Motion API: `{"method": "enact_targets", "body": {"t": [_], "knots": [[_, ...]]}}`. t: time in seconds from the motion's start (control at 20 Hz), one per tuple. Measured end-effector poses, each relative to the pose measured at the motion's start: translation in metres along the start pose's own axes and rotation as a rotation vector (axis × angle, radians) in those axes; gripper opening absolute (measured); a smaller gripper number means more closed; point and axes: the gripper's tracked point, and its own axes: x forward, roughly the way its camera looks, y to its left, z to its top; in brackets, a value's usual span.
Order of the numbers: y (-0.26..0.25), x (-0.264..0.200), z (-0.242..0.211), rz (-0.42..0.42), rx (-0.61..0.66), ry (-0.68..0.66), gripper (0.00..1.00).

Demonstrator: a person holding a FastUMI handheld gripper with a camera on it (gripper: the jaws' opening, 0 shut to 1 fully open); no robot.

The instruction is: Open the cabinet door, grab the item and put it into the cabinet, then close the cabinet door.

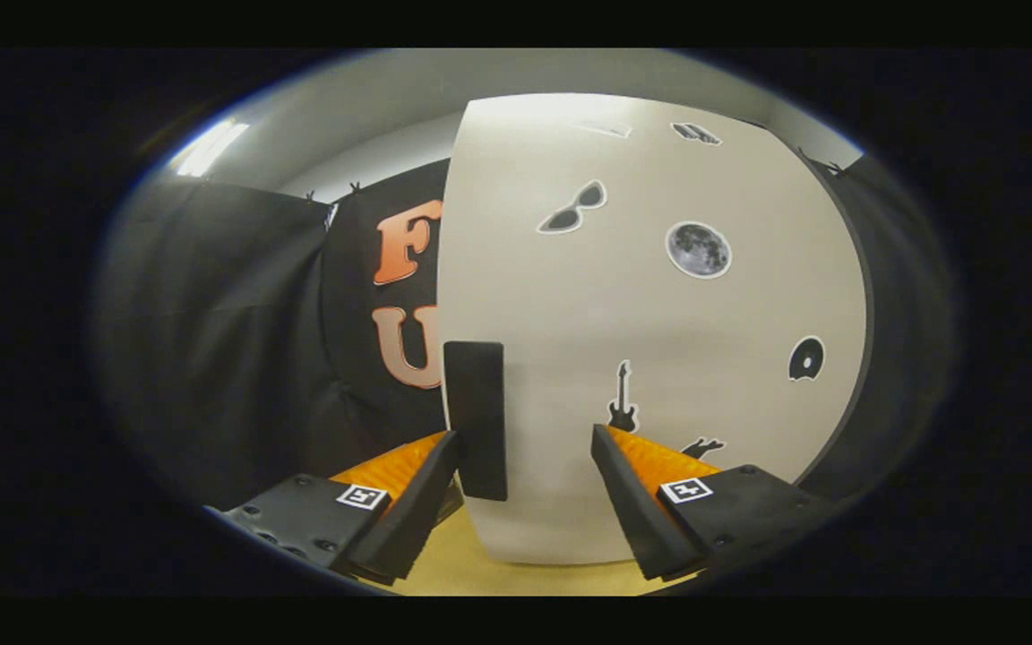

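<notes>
A white cabinet door [650,322] with several stickers stands close in front of me, shut as far as I can tell. A dark upright handle [476,419] sits on its left edge. My gripper [525,448] is open, its fingers spread wide. The left finger [422,488] lies just beside the handle's lower part, and the right finger [628,488] is off to the handle's right, in front of the door face. The handle stands between the fingers, nearer the left one, and neither finger presses on it.
A pale wooden tabletop [471,573] shows below the cabinet between the fingers. Black cloth walls [229,340] hang to the left of and behind the cabinet, and more black cloth [901,296] hangs to its right.
</notes>
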Motion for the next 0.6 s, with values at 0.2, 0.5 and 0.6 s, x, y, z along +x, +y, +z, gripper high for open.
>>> {"method": "enact_targets", "body": {"t": [0.2, 0.5, 0.6], "knots": [[0.001, 0.019, 0.004, -0.022, -0.002, -0.005, 0.95], [0.002, 0.030, 0.006, -0.032, 0.007, -0.015, 0.95], [0.003, 0.033, 0.007, -0.037, 0.002, -0.016, 0.96]]}}
